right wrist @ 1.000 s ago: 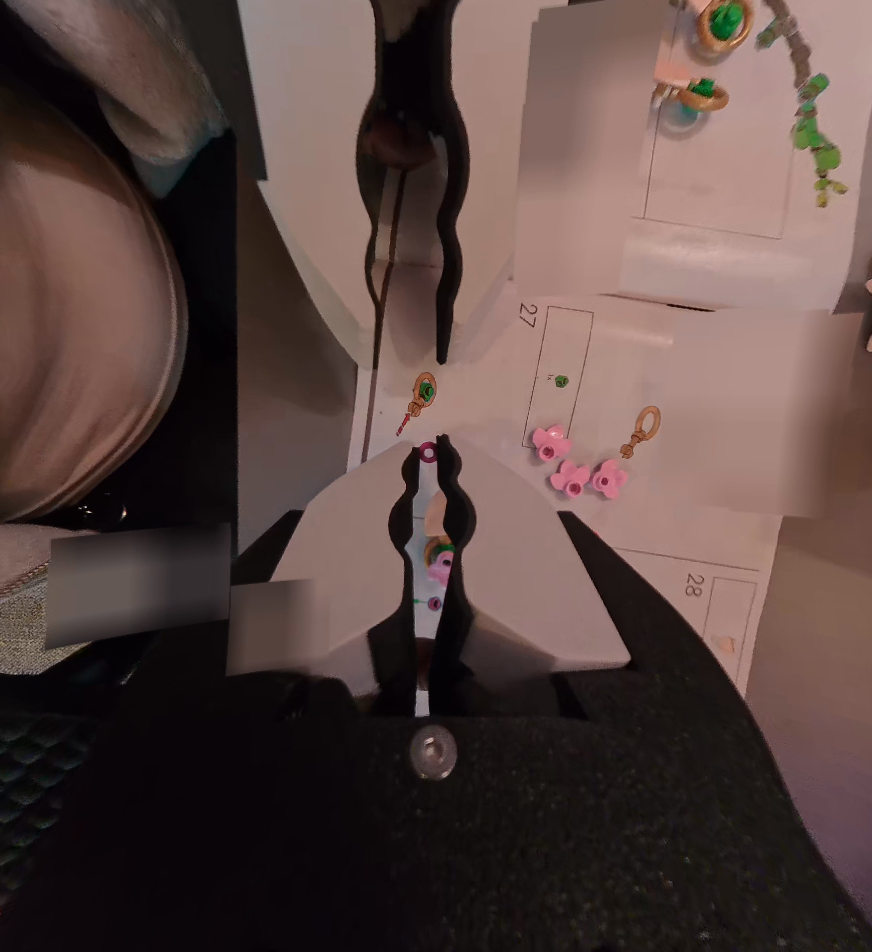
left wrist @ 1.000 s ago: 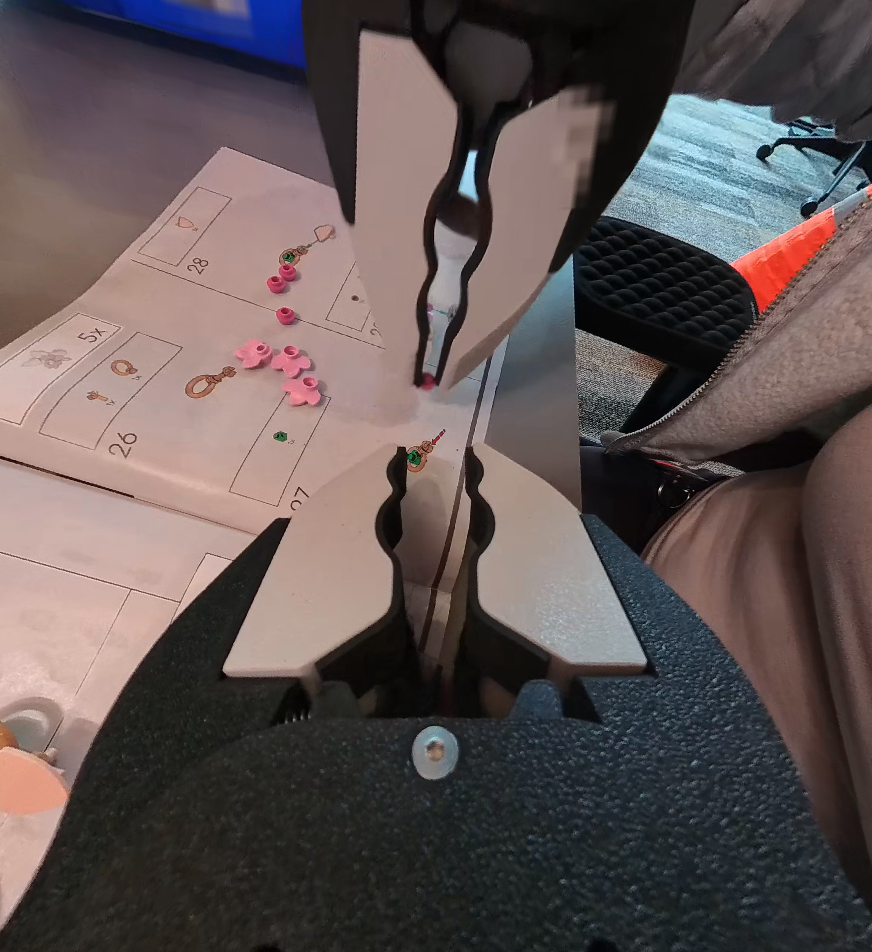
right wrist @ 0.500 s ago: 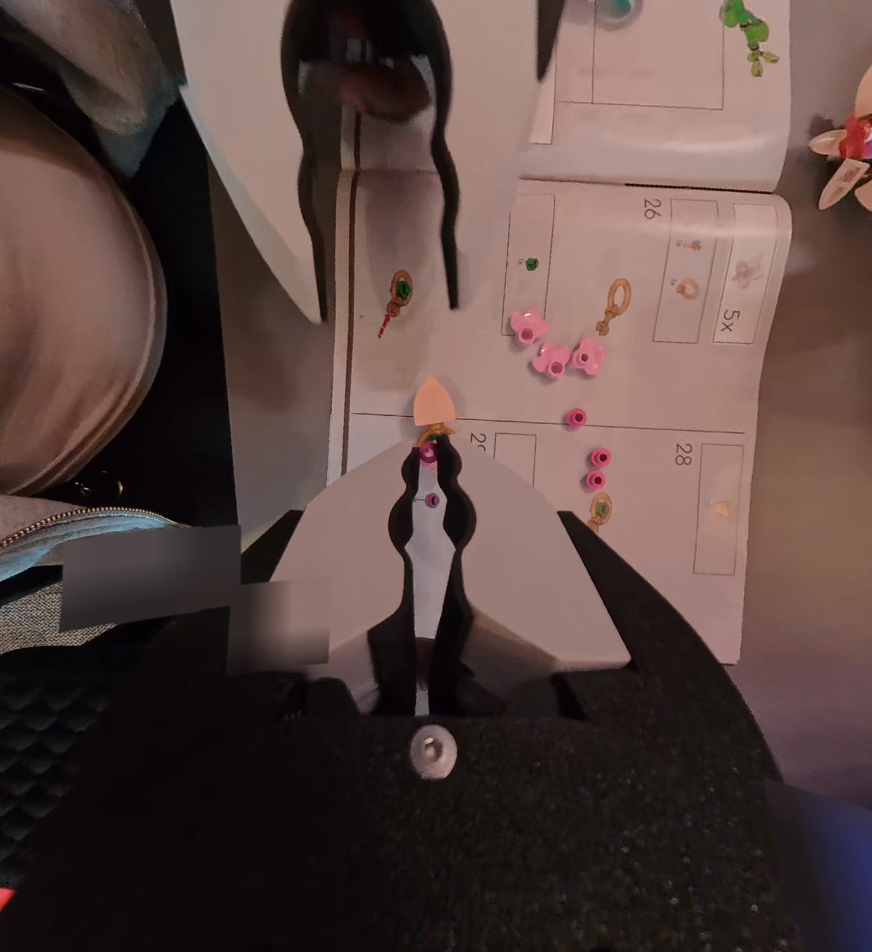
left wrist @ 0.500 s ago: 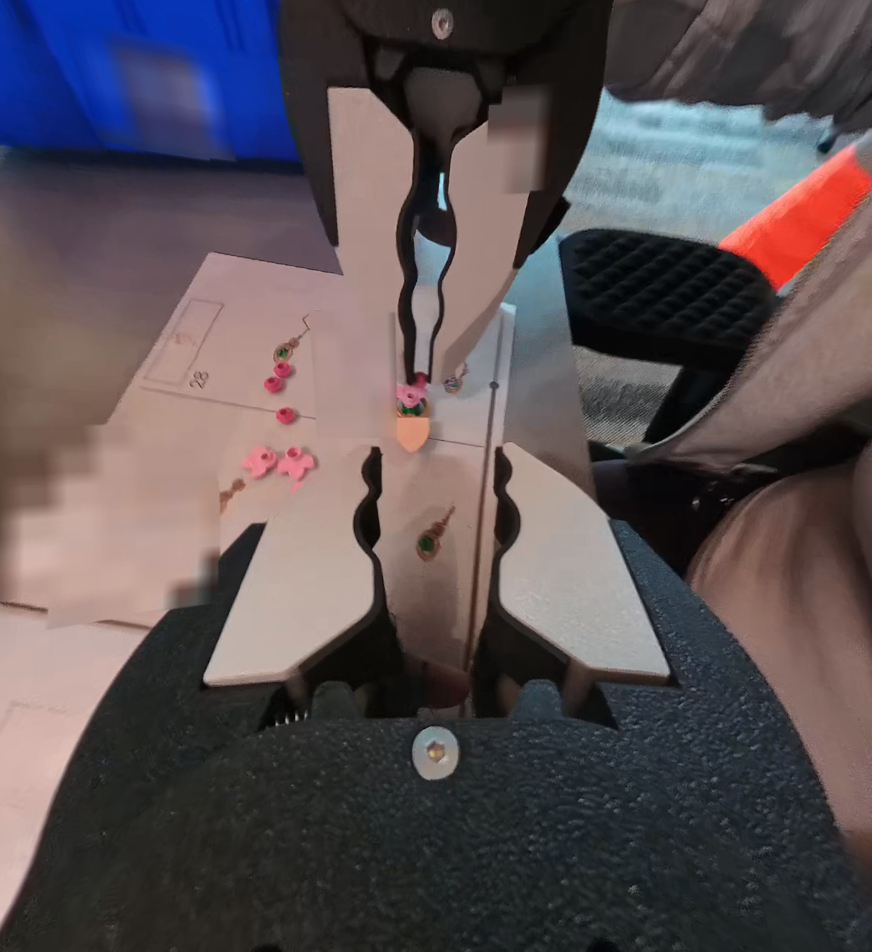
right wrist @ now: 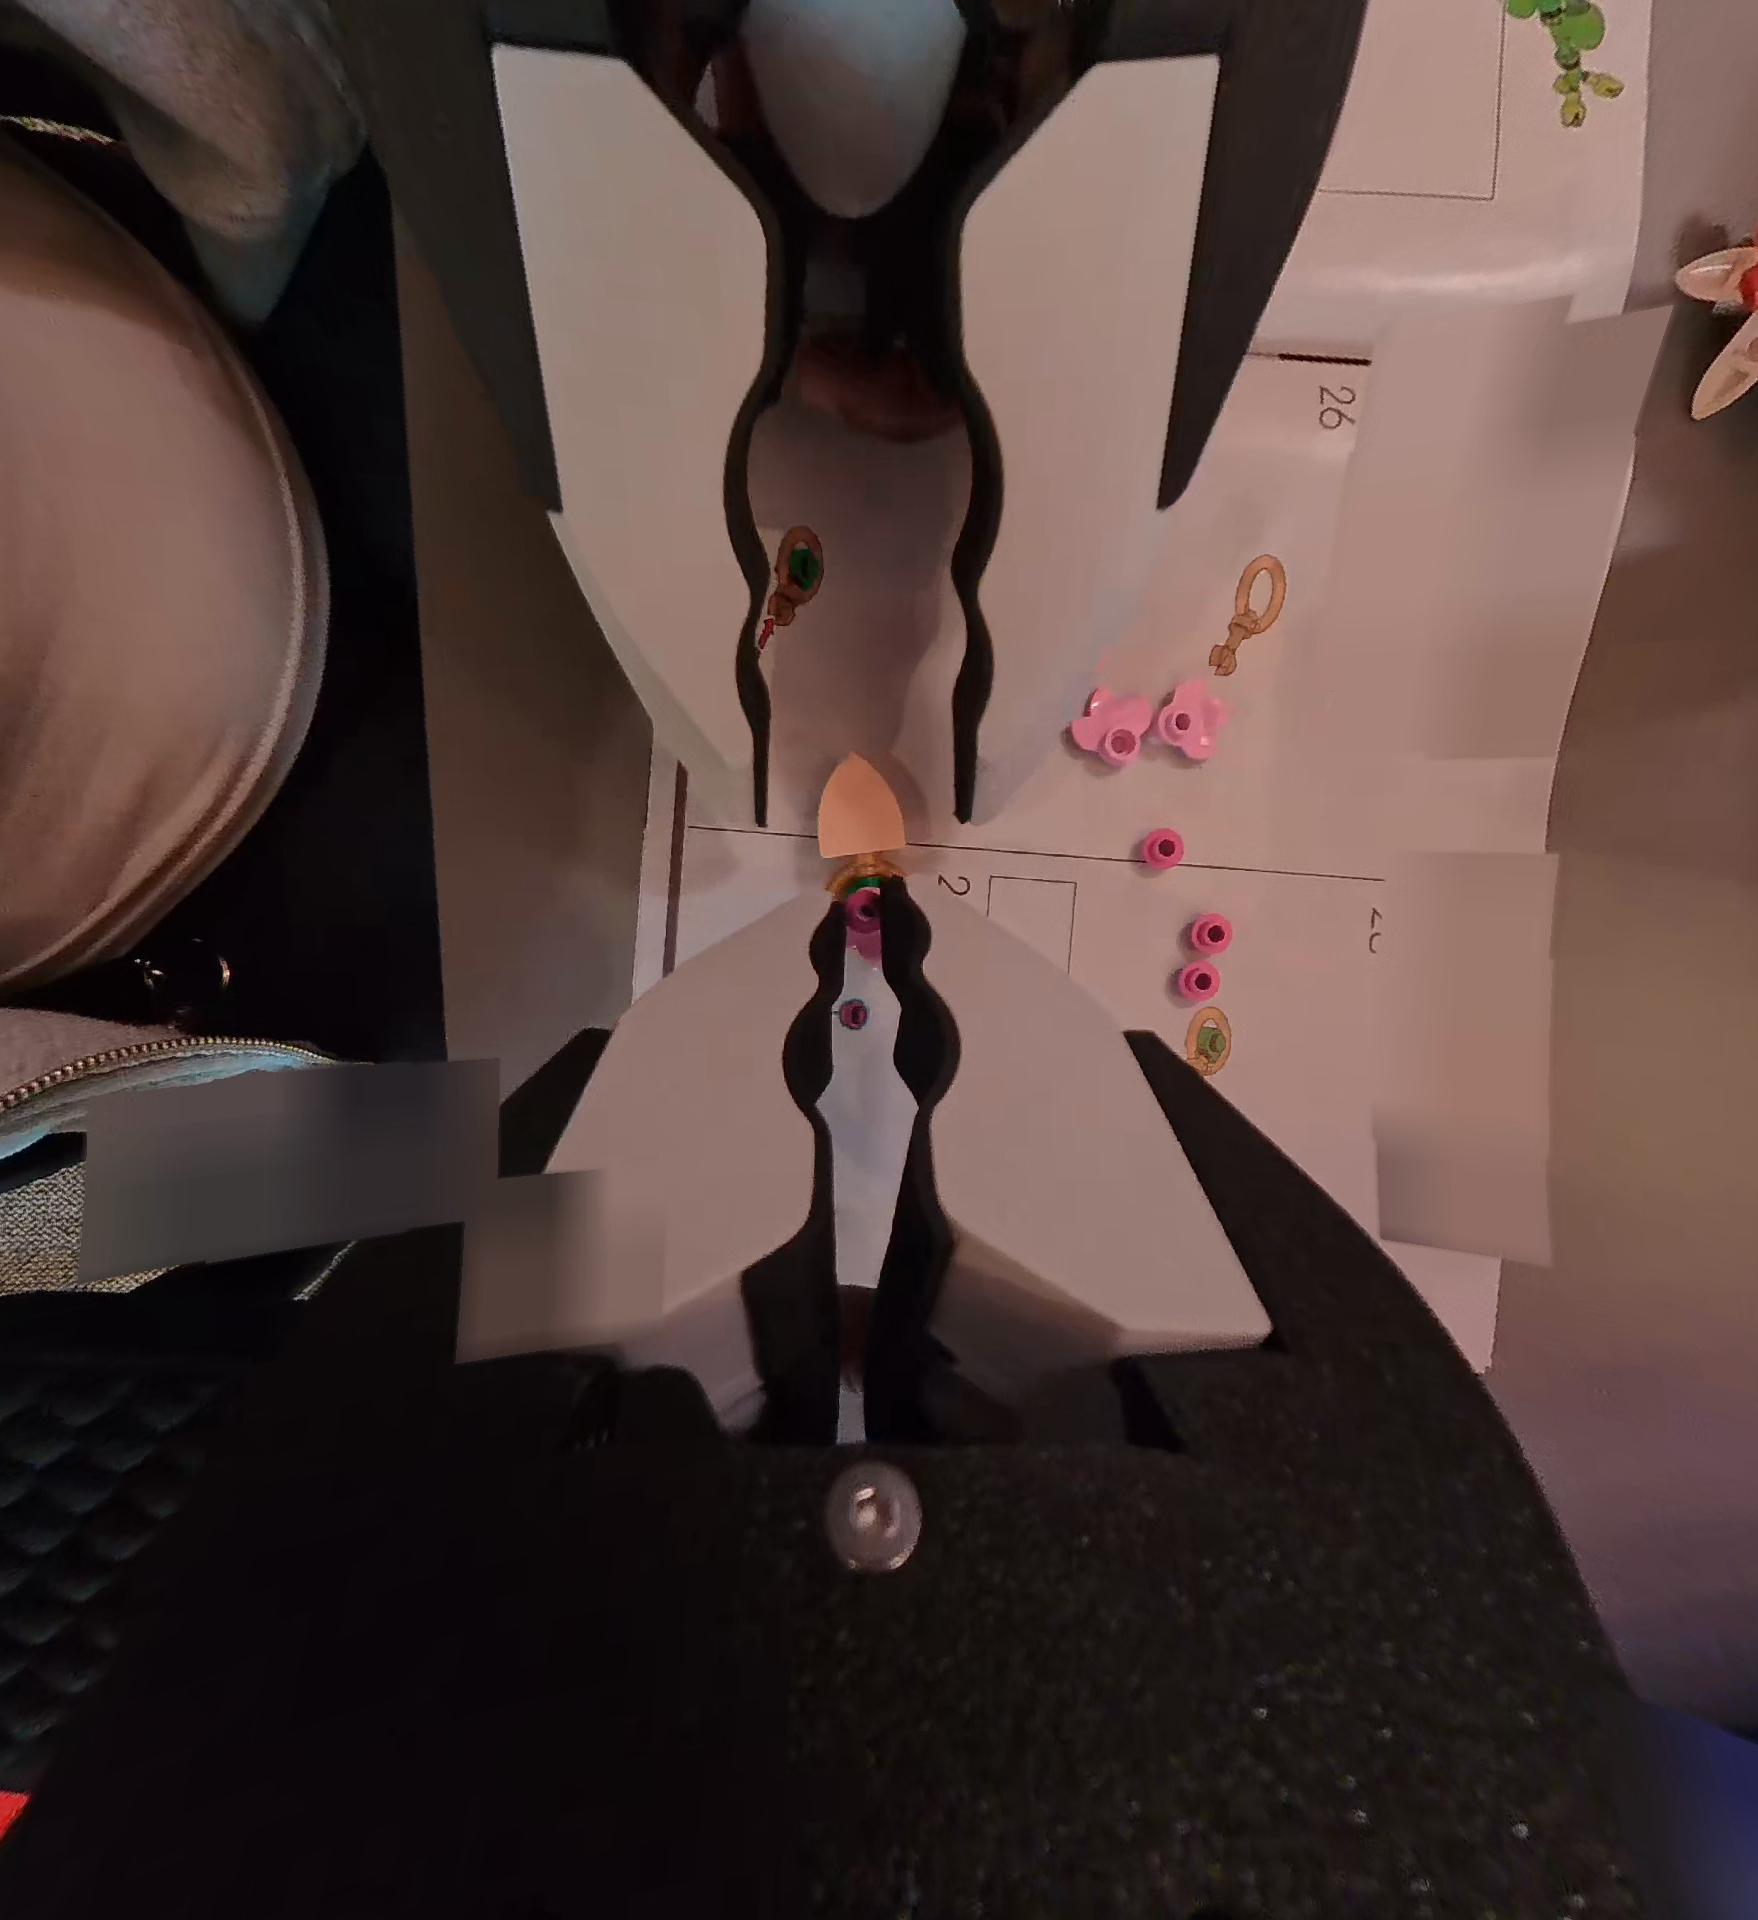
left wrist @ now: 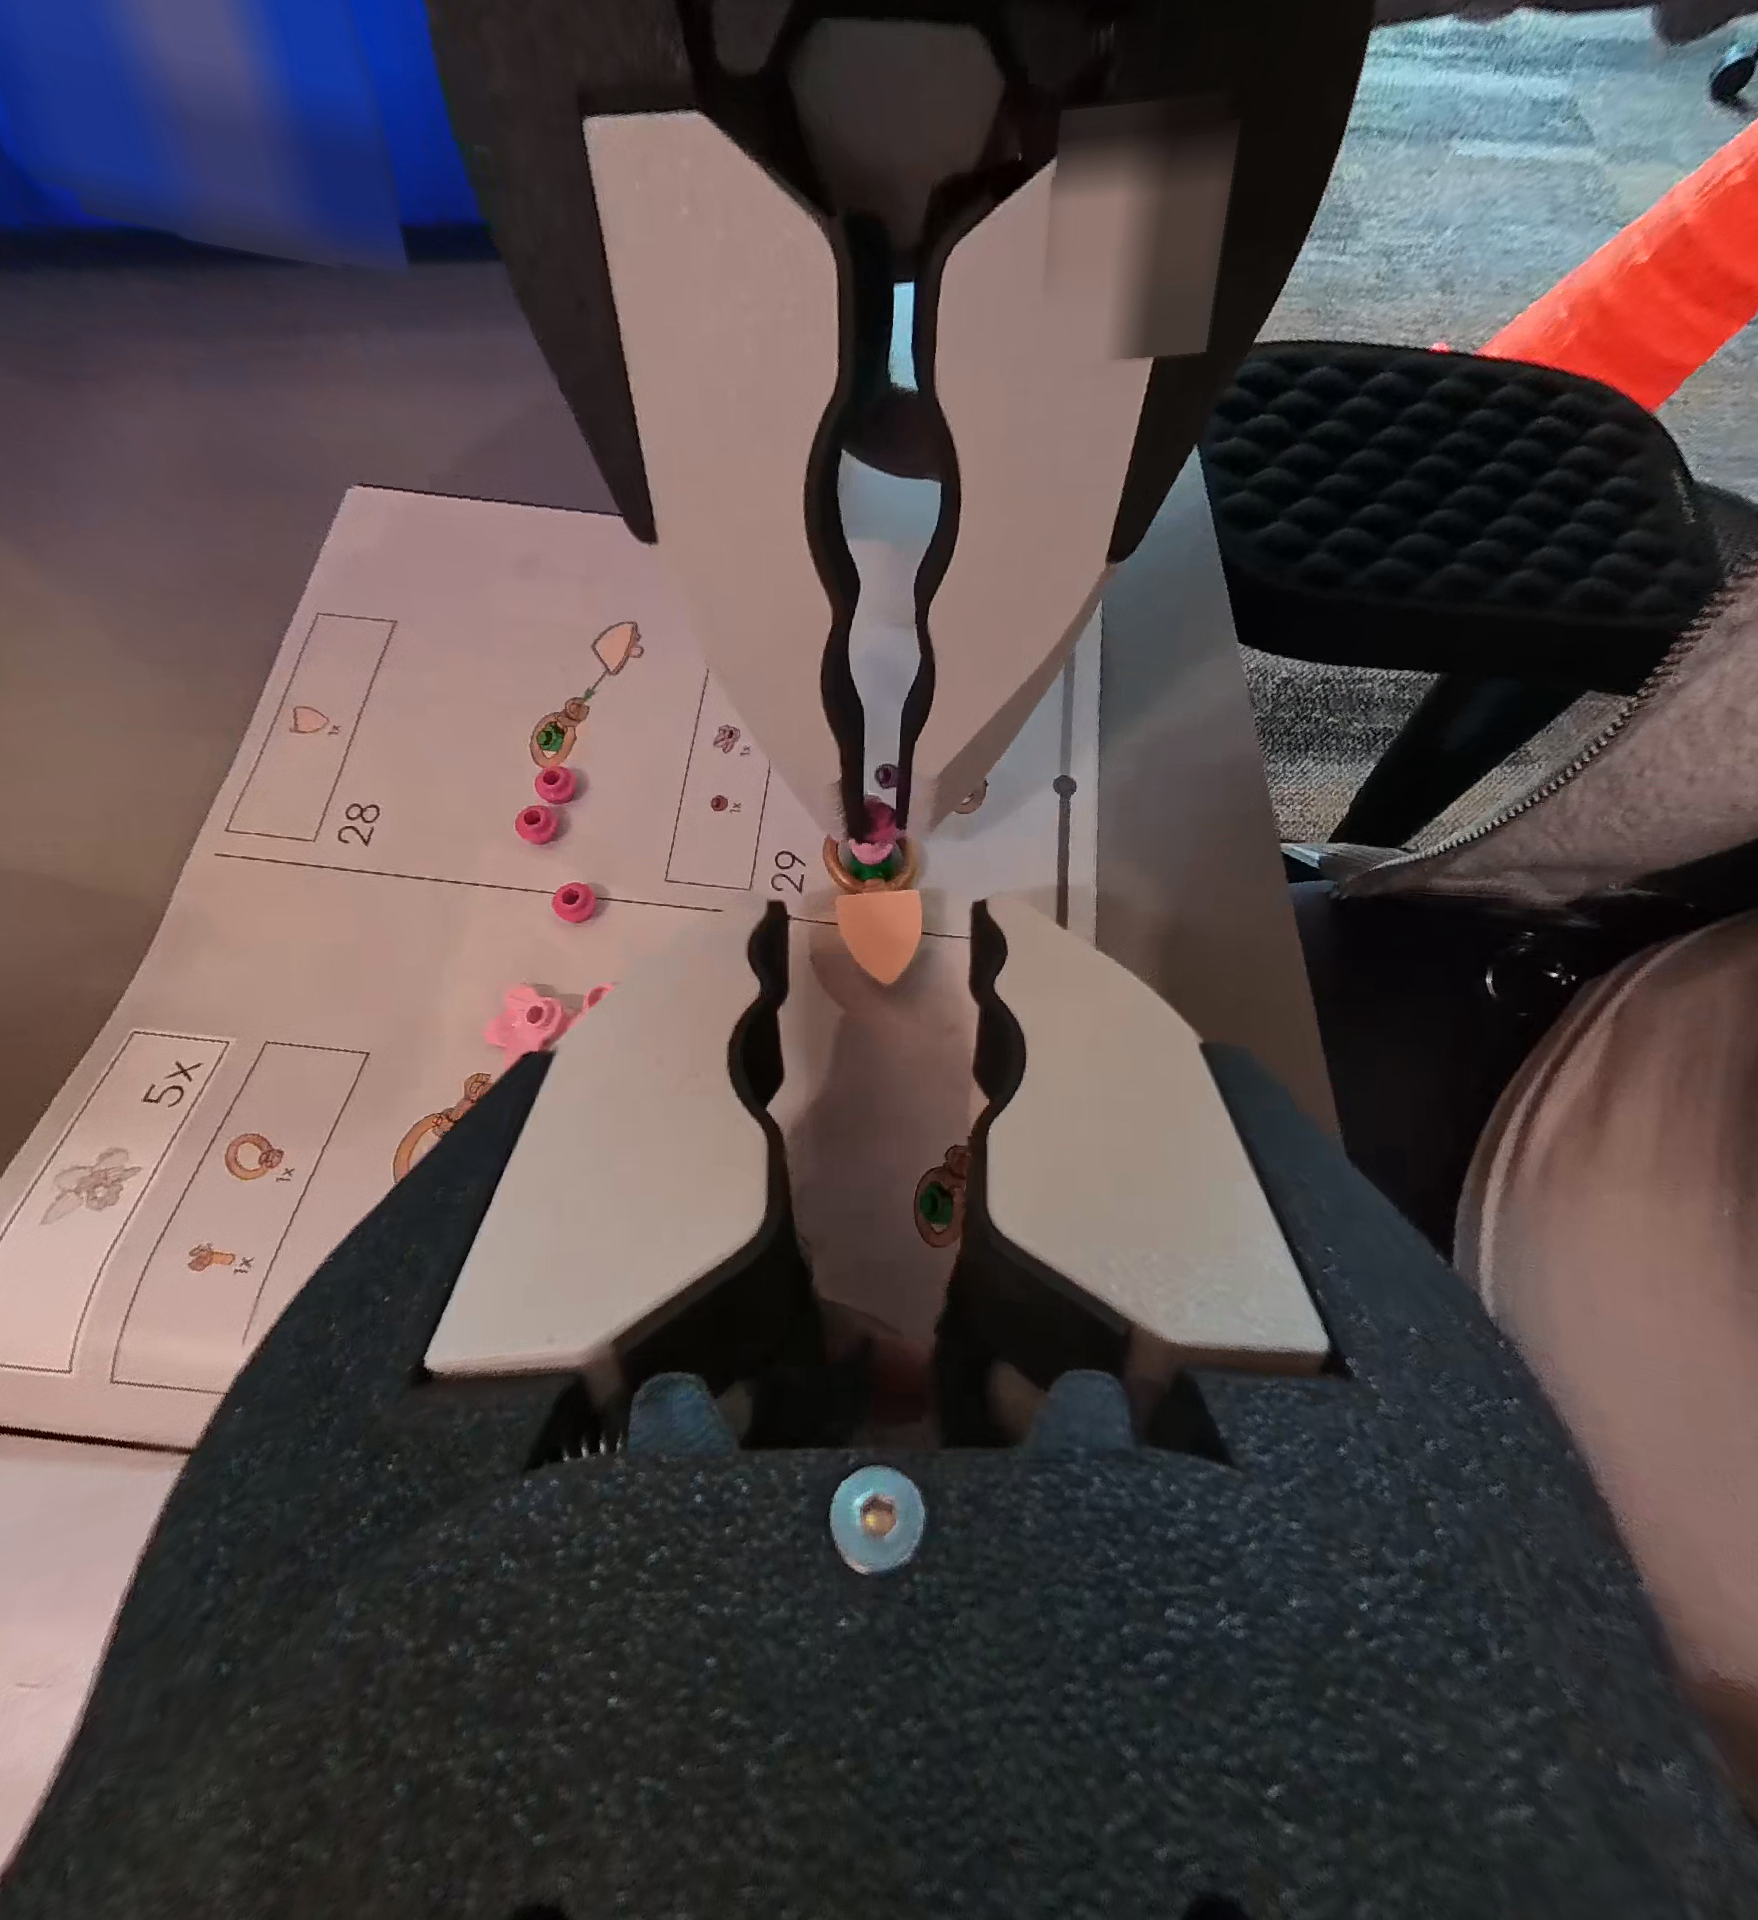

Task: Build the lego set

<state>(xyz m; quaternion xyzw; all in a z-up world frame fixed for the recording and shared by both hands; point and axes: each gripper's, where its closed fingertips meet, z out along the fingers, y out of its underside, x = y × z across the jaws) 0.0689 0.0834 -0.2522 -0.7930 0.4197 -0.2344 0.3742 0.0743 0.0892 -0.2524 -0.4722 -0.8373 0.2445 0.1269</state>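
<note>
Magenta round stud (right wrist: 862,914) pinched by right gripper (right wrist: 864,920) fingers, left gripper (left wrist: 880,914) fingers apart around peach petal (left wrist: 880,935)

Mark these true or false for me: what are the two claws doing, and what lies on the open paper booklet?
1. The right claw pinches a small dark pink round stud. True.
2. The left claw is clamped on the peach pointed petal piece. False: its fingers stand apart, touching nothing.
3. Three loose dark pink studs lie on the open paper instruction booklet. True.
4. The light pink flower pieces are stacked on the petal. False: they lie apart, on the page.
</note>
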